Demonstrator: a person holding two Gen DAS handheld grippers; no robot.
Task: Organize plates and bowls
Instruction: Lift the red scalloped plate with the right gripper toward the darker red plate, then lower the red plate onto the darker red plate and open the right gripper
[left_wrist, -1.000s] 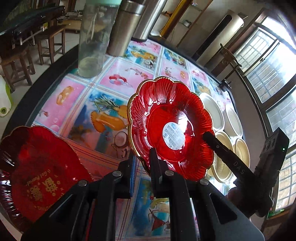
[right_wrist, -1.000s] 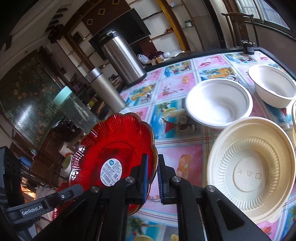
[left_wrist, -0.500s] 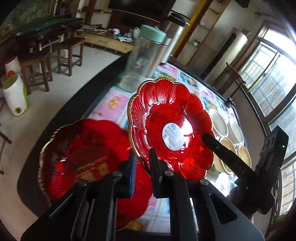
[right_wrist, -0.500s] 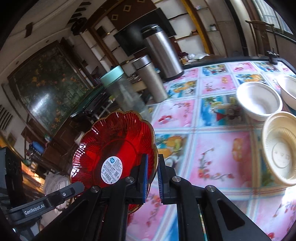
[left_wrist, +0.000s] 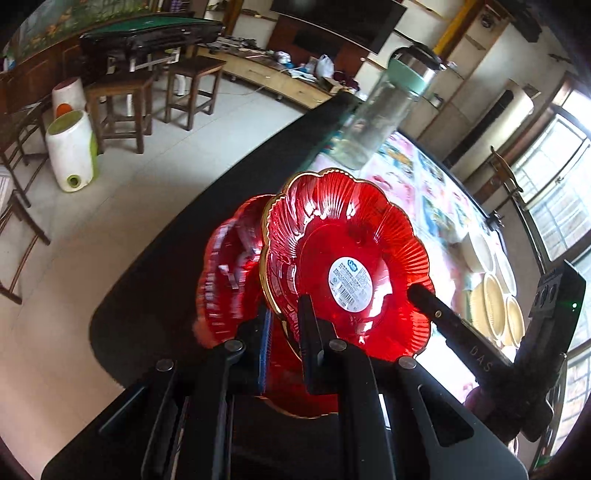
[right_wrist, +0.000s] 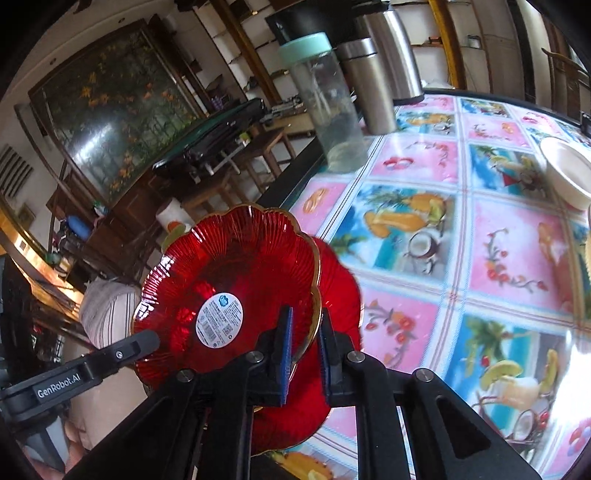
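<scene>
Both tools, left tool (left_wrist: 284, 325) and right tool (right_wrist: 304, 339), each clamping the red scalloped plate (left_wrist: 347, 273), have carried it over the second red plate (left_wrist: 229, 273) beyond; stacking step, next lower and release.

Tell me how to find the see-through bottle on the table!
Look at the table with its colourful fruit-picture cloth and go to its far edge, where tall containers stand together. The bottle is the clear one with a mint-green lid; the two flasks beside it are shiny steel.
</scene>
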